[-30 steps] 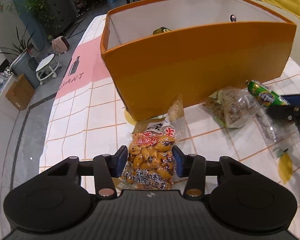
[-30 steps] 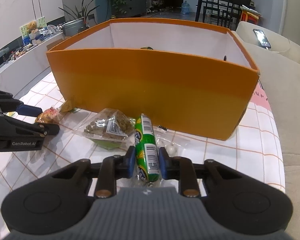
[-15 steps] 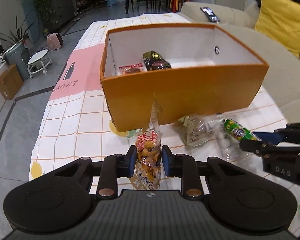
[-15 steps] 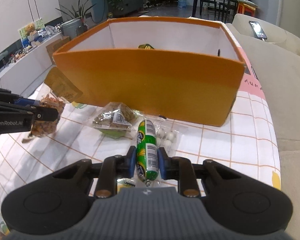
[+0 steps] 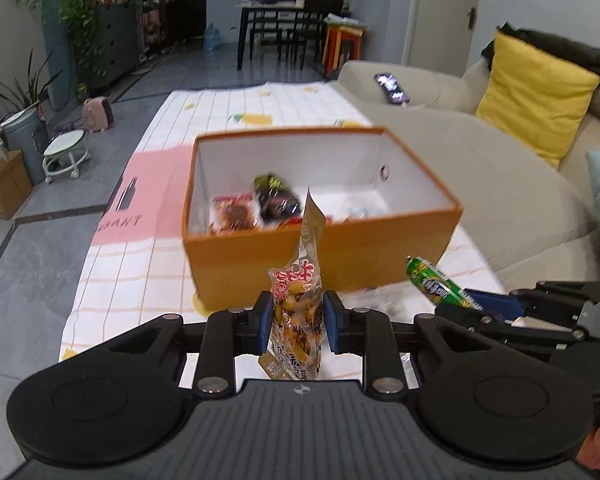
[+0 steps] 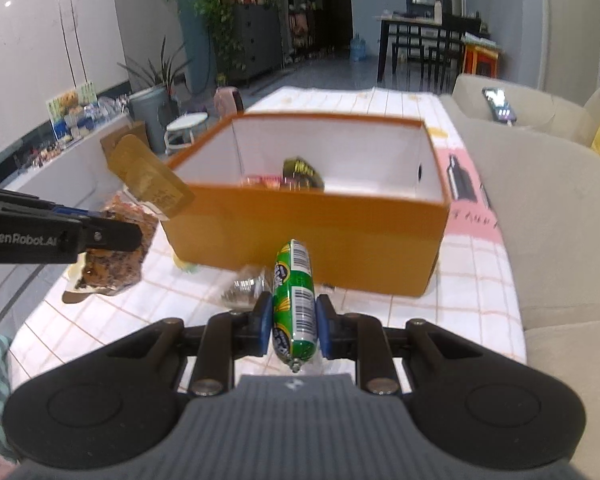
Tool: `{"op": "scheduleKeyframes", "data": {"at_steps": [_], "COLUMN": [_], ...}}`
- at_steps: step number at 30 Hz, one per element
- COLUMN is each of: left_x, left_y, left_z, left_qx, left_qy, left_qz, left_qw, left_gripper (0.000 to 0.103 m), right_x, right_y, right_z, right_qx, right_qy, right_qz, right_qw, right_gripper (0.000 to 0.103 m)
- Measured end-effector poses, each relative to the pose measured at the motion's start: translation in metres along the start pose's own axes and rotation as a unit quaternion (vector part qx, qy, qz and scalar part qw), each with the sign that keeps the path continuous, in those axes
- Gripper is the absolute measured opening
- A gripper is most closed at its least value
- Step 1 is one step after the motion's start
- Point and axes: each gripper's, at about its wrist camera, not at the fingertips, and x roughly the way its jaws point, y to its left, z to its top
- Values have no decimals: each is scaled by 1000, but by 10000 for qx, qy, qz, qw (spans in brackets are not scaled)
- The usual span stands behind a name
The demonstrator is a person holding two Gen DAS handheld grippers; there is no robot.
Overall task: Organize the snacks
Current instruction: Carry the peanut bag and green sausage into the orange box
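My left gripper (image 5: pixel 296 320) is shut on a clear bag of yellow peanuts (image 5: pixel 296 312), held upright above the table in front of the orange box (image 5: pixel 320 256). My right gripper (image 6: pixel 293 320) is shut on a green sausage stick (image 6: pixel 294 300), also lifted, near the box's front wall (image 6: pixel 308 236). The box is open and holds a red packet (image 5: pixel 234 214) and a dark packet (image 5: pixel 276 198). In the right wrist view the peanut bag (image 6: pixel 112 248) hangs at the left. In the left wrist view the sausage (image 5: pixel 436 282) shows at the right.
A clear snack bag (image 6: pixel 246 286) lies on the checked tablecloth (image 6: pixel 480 292) by the box front. A beige sofa (image 5: pixel 480 168) with a phone (image 5: pixel 392 88) and a yellow cushion (image 5: pixel 536 96) runs along the table's right side. The floor drops off at the left.
Both grippers have risen and pulled back from the box, each carrying its snack. The inside of the box has come into view.
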Motion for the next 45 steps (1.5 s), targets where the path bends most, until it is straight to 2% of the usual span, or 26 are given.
{"op": "scheduleKeyframes", "data": {"at_steps": [9, 16, 22, 30, 40, 45], "left_x": [-9, 17, 55, 109, 190, 219], "left_y": [-18, -16, -11, -8, -2, 4], "left_z": [43, 82, 105, 126, 136, 133], "left_qx": [206, 112, 82, 213, 204, 117], "left_qy": [-402, -197, 136, 472, 1268, 1512], "left_qz": [-357, -740, -681, -480, -659, -714], "left_qw": [9983, 9970, 9976, 9975, 9895, 9859], "left_gripper": [29, 29, 29, 28, 27, 26], "right_x": [-27, -10, 25, 97, 176, 204], "right_y": [-14, -32, -40, -57, -81, -79], "right_z": [38, 88, 123, 151, 158, 157], "right_qx": [237, 266, 75, 29, 130, -136], "right_qy": [-354, -230, 1, 537, 1317, 1596], "right_qz": [141, 285, 140, 24, 20, -72], "right_qw": [9990, 9990, 9999, 9986, 9912, 9871], "right_gripper": [20, 20, 20, 20, 19, 19]}}
